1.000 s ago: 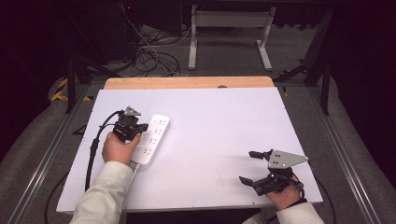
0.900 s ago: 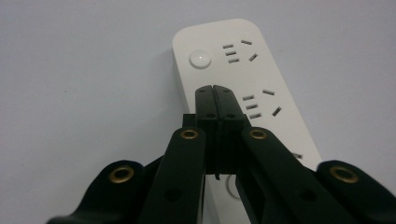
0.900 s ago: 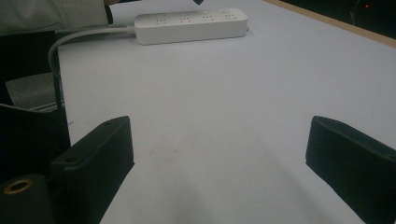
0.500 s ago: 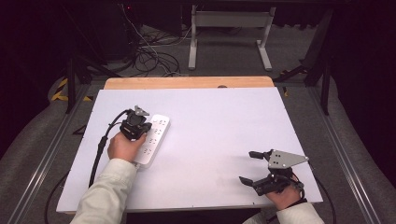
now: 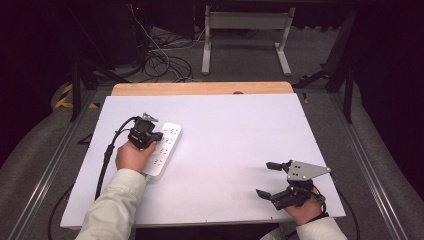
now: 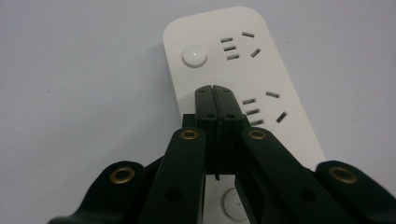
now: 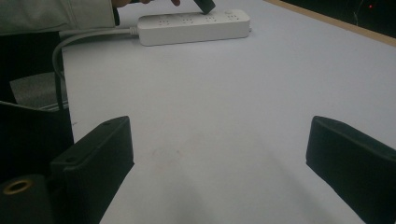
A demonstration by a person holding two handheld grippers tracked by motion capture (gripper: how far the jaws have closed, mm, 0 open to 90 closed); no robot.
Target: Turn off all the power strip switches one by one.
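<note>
White power strip (image 5: 163,149) lies flat on the table (image 5: 240,130), directly under the left gripper (image 6: 216,88). Jaws pressed together, nothing between them, tips over the strip's face between two socket groups, round button (image 6: 194,56) just beyond. Right gripper (image 5: 265,179) well apart from the strip, jaws spread wide, empty.

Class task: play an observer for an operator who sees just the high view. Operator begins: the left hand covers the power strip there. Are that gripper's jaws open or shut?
Observer: Shut. In the left gripper view the left gripper has its jaws pressed together, nothing between them.
Operator: What lies just beyond its tips?
Observer: A round white button on the power strip.
Operator: And the right gripper?
Observer: The right gripper stands open above bare table.
</note>
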